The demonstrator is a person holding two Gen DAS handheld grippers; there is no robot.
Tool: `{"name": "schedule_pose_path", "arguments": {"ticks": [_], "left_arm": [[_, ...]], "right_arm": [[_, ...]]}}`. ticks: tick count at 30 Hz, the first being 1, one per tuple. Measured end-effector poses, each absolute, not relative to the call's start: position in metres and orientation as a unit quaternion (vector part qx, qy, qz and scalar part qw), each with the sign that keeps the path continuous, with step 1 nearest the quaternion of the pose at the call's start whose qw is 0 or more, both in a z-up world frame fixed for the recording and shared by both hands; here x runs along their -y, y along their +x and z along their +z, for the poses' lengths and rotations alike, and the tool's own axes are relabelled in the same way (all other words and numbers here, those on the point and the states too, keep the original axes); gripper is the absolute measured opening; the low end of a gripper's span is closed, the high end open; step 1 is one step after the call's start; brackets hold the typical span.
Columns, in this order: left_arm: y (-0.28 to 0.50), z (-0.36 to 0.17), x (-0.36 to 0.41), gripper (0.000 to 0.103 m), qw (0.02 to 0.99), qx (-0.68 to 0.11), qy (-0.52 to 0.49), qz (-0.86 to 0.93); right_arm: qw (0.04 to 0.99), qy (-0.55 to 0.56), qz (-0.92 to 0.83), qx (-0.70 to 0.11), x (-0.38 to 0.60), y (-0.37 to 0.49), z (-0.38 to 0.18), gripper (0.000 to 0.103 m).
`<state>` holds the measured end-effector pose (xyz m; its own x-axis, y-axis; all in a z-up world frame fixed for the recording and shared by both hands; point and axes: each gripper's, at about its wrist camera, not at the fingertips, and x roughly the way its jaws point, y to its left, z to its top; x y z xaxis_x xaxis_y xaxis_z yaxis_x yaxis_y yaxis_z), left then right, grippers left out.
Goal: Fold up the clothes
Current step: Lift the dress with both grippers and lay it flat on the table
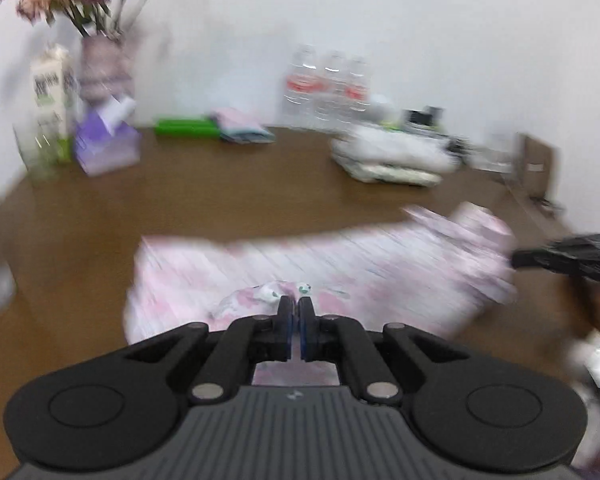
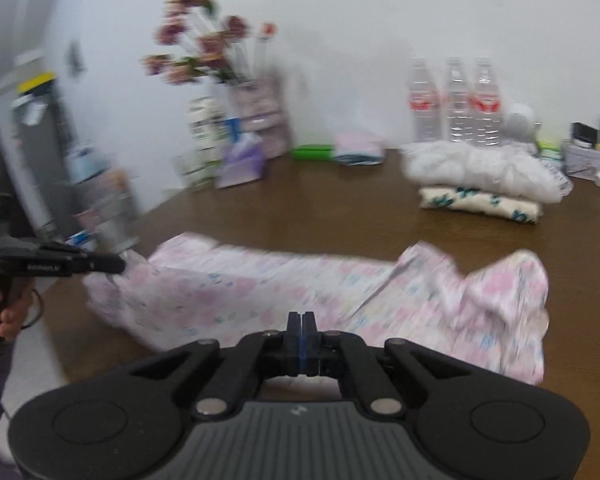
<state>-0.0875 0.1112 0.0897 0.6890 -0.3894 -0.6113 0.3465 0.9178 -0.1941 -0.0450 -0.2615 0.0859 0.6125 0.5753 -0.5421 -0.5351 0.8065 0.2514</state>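
- At the far left of the brown table (image 2: 300, 208) stand a vase of pink flowers (image 2: 204, 52), a carton (image 1: 50, 92) and a purple tissue box (image 1: 106, 144). They are pushed against the wall, probably to leave the middle free for folding.
- Next along the back edge lie a green flat thing (image 2: 312, 153) and a small folded pile (image 2: 358, 146), well apart from the work area.
- The left gripper (image 1: 295, 300) has its fingers almost together, and a bunched bit of the pink floral garment (image 2: 260, 296) shows between the tips. I judge it pinches the near edge of the cloth, on its left end.
- The garment lies spread across the middle of the table, long from left to right. Its right end is crumpled and raised in a fold; the pictures are blurred, so the seams are not clear.
- The right gripper (image 2: 301, 322) has its fingers pressed fully together just over the near edge of the garment. Whether cloth is caught between them I cannot tell, as the tips hide that place.
- Both grippers stand at the near edge, well apart. This fits lifting that edge over toward the far side.
- Toward the right, three water bottles (image 2: 456, 96) stand by the wall, and in front of them a stack of folded clothes (image 2: 480, 184) lies out of the way, likely finished pieces.
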Motion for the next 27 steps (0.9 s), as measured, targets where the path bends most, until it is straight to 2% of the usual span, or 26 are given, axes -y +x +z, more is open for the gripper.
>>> {"name": "schedule_pose_path", "arguments": {"ticks": [2,3,4,6,7,8,10,12,14,15,16,18,22,24,27], "left_arm": [[-0.121,0.065,-0.108,0.005,0.899,-0.376,-0.039,-0.223],[-0.132,0.054,-0.108,0.005,0.889,-0.397,-0.033,-0.224],[-0.143,0.044,-0.108,0.006,0.881,-0.416,-0.026,-0.224],[-0.158,0.048,-0.117,0.009,0.882,-0.413,-0.031,-0.226],[-0.162,0.06,-0.122,0.021,0.89,-0.389,-0.048,-0.232],[-0.166,0.073,-0.127,0.042,0.899,-0.363,-0.064,-0.239],[-0.168,0.1,-0.13,0.056,0.915,-0.299,-0.081,-0.259],[-0.155,0.11,-0.119,0.058,0.926,-0.269,-0.067,-0.257],[-0.126,0.103,-0.104,0.058,0.928,-0.283,-0.054,-0.236],[-0.111,0.095,-0.1,0.057,0.923,-0.308,-0.06,-0.224],[-0.097,0.086,-0.096,0.054,0.916,-0.332,-0.067,-0.215],[-0.082,0.073,-0.097,0.052,0.903,-0.356,-0.093,-0.221],[-0.084,0.07,-0.105,0.052,0.904,-0.346,-0.093,-0.235],[-0.085,0.066,-0.097,0.052,0.904,-0.351,-0.07,-0.233],[-0.088,0.059,-0.082,0.052,0.903,-0.358,-0.031,-0.235]], "right_arm": [[0.893,0.039,0.32,-0.315,0.266,-0.057,0.082,0.009],[0.891,0.041,0.323,-0.315,0.266,-0.06,0.08,0.019],[0.892,0.035,0.325,-0.314,0.26,-0.059,0.077,0.044],[0.898,0.01,0.32,-0.302,0.24,-0.051,0.07,0.061],[0.899,-0.007,0.324,-0.295,0.228,-0.045,0.066,0.061],[0.897,-0.024,0.334,-0.288,0.216,-0.037,0.063,0.06],[0.893,-0.055,0.35,-0.28,0.192,-0.013,0.055,0.059],[0.882,-0.058,0.358,-0.302,0.178,0.013,0.046,0.057],[0.863,-0.046,0.363,-0.347,0.172,0.035,0.036,0.034],[0.855,-0.041,0.367,-0.363,0.171,0.042,0.032,0.006],[0.854,-0.038,0.374,-0.36,0.173,0.041,0.031,0.0],[0.857,-0.031,0.386,-0.342,0.182,0.028,0.033,0.0],[0.856,-0.052,0.43,-0.281,0.214,-0.046,0.055,0.0],[0.848,-0.071,0.434,-0.296,0.233,-0.08,0.056,0.0],[0.834,-0.084,0.432,-0.332,0.252,-0.107,0.052,0.006]]}}
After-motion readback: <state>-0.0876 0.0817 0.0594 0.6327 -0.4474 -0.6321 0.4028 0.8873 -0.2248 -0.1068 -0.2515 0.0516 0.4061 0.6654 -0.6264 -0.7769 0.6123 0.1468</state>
